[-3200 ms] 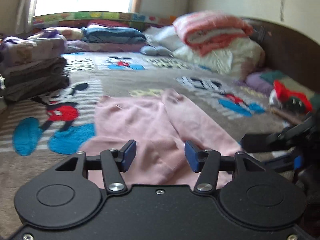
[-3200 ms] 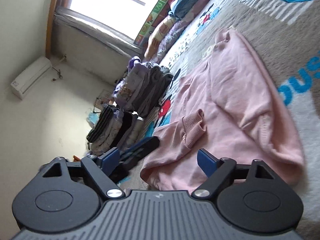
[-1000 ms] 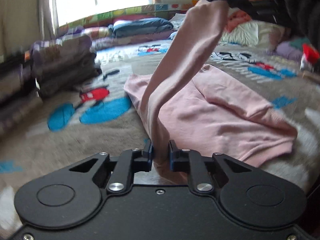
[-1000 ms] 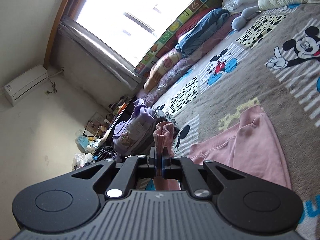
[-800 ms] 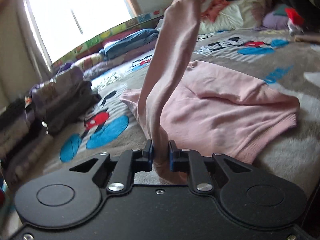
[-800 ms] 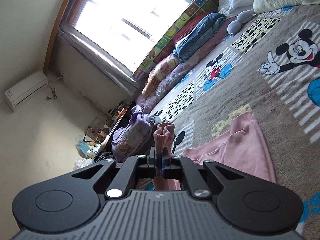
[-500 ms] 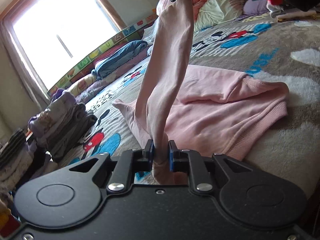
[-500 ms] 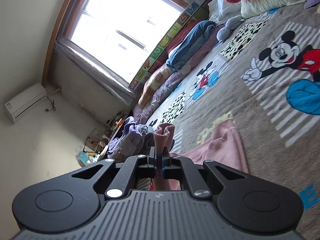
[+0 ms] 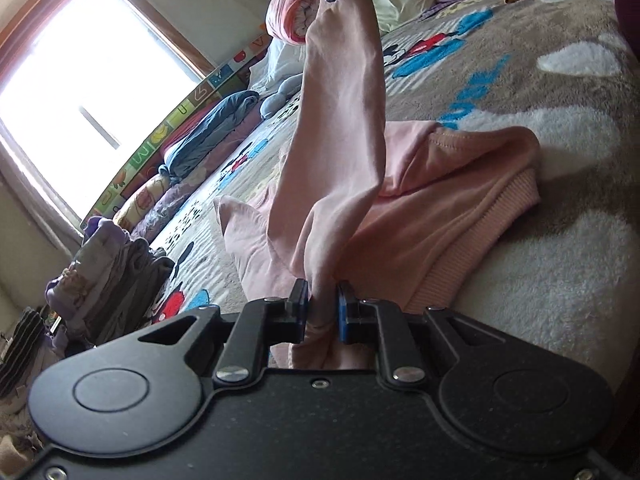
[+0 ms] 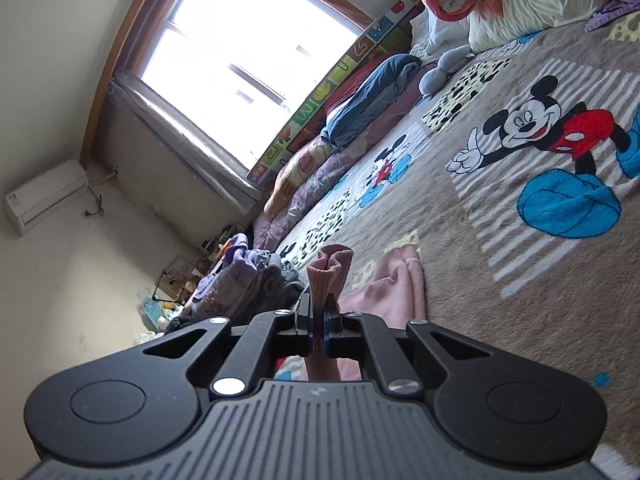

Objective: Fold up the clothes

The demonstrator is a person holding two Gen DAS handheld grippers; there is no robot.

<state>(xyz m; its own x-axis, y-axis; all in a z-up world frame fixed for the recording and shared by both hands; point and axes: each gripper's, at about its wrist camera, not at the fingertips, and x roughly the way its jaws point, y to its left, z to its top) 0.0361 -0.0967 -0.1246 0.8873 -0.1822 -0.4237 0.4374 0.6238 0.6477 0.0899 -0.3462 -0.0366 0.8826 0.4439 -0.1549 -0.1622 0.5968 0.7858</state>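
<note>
Pink knit sweatshirt (image 9: 420,216) lies on the grey fleece cartoon-print bedspread (image 9: 560,92), its ribbed hem (image 9: 480,256) toward the near right and its body reaching away toward the bright wood-framed window (image 10: 240,52). One sleeve (image 9: 344,128) is lifted off the body and stretched as a long band, running from the low near end up and away to the top of the left wrist view.

Open bedspread spreads to the right of the garment and beyond it. A stack of folded grey and lilac clothes (image 9: 108,272) stands at the bed's left edge, and rolled quilts and pillows (image 10: 360,100) line the far side under the window.

Left tongs (image 9: 323,312) sit low, tilted, clamped on the sleeve's lower part. Right tongs (image 10: 319,320) are higher, closed tight on the ribbed cuff (image 10: 330,268), which sticks out past the pads. Both views are strongly rolled.
</note>
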